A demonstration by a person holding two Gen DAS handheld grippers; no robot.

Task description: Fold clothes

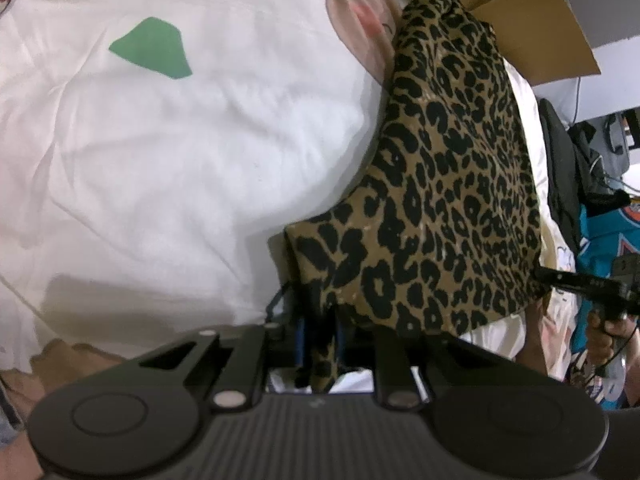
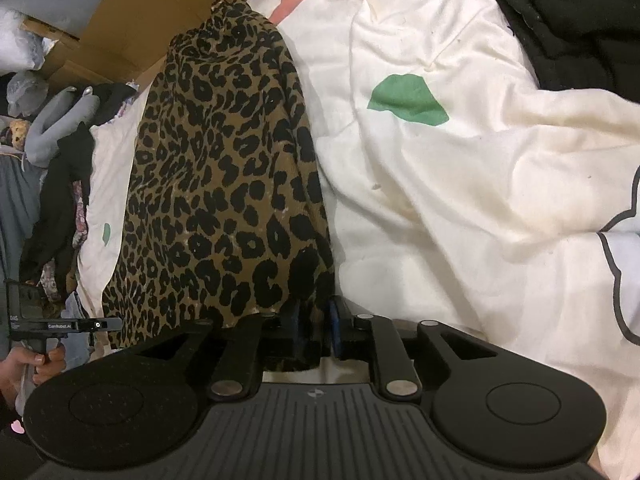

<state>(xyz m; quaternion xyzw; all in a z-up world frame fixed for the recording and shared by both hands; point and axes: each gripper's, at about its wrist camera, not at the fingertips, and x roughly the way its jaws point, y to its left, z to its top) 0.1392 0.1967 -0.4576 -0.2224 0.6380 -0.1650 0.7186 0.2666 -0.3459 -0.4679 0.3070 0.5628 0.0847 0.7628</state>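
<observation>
Leopard-print fabric fills the middle of both my wrist views: 1 garment (image 1: 452, 184), tan with black spots, hanging stretched between my 2 grippers above the bed.

Starting at the left of the left wrist view, I see the white duvet (image 1: 168, 168) with a green patch (image 1: 154, 50) printed on it, rumpled and spread under everything. Moving right, my left gripper (image 1: 318, 344) is clamped on a corner of the leopard garment; the cloth is pinched between the blue pads (image 1: 301, 340) and a tail of it hangs down below them. Further right the garment rises toward a brown cardboard box (image 1: 532, 28) at the top. At the far right edge, my other gripper reaches in from the side, its tip meeting the opposite edge of the cloth.

In the right wrist view, going left to right again: the left gripper shows small at the far left edge, held by my left hand (image 2: 24, 364), beside a heap of dark and grey clothes (image 2: 60, 148). Next comes the garment, then my right gripper (image 2: 314, 332), closed on its lower corner with cloth bunched between the blue pads. Right of that lies the duvet, and a black quilted cover (image 2: 568, 12) occupies the top right corner.
</observation>
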